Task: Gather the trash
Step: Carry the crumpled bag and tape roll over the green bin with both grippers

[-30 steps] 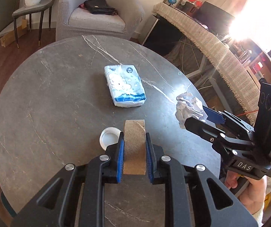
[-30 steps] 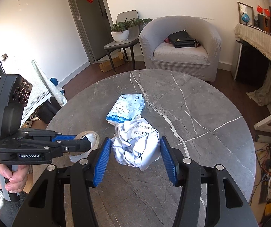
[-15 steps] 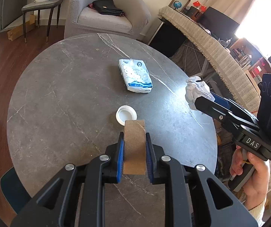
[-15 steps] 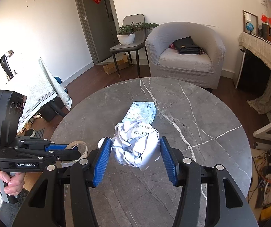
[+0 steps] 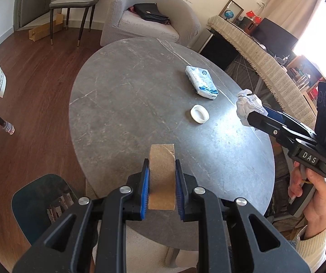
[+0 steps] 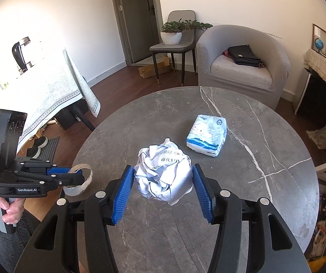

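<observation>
A brown cardboard tape ring, seen edge-on, is pinched by my left gripper, which hangs over the near edge of the round grey marble table. In the right wrist view the same ring hangs off the table's left side in the left gripper. My right gripper is shut on a crumpled white paper ball above the table. The paper ball also shows at the right of the left wrist view. A white lid lies on the table.
A blue-white tissue pack lies beyond the lid. On the floor under the table's near left edge stands a dark teal bin with paper in it. An armchair stands behind the table, a cloth-covered table to the left.
Both grippers have drawn back from the table's middle and leftward with their loads. The lid and tissue pack now look farther away, and the teal bin has come into view.
</observation>
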{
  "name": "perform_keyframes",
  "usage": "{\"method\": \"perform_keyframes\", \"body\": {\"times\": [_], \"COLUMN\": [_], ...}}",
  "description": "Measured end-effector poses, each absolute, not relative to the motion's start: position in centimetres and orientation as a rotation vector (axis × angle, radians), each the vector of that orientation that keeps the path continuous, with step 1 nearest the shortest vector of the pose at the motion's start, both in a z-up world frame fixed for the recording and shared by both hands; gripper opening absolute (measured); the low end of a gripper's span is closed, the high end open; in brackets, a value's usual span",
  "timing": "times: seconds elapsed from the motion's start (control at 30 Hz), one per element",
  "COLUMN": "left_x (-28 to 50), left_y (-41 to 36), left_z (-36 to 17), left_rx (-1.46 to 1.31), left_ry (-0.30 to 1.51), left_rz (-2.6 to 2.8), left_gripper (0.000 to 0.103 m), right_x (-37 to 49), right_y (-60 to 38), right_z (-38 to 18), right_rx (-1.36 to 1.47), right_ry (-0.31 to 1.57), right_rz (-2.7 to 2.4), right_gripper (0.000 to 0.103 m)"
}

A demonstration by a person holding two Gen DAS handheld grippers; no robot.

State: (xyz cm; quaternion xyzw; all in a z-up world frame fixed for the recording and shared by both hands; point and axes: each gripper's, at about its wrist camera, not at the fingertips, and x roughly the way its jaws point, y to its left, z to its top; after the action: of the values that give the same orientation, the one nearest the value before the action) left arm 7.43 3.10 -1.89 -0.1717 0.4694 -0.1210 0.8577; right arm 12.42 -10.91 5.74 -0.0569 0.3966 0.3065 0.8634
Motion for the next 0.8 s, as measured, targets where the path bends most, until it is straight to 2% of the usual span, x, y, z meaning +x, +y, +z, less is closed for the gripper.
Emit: {"method": "perform_keyframes", "body": {"times": [0.57,0.8], "left_x": [3.3,1.3], "left_y": [13.1,16.3], "left_z": [-2.6,-4.6], "left_rx": [-0.444,-0.374], "left_ry": [0.951,0.994], "left_rz": [-0.124,-0.040], "left_gripper": [0.022,0.022], "right_x": [11.0,10.4], "right_y": [-0.5,3.9], "right_z": [5.9,5.7], "right_rx": [-0.177,-0.199], "right_ry": [0.841,0.850], "right_rz": [0.806,0.877], "right_gripper": [0.054,0.054]}}
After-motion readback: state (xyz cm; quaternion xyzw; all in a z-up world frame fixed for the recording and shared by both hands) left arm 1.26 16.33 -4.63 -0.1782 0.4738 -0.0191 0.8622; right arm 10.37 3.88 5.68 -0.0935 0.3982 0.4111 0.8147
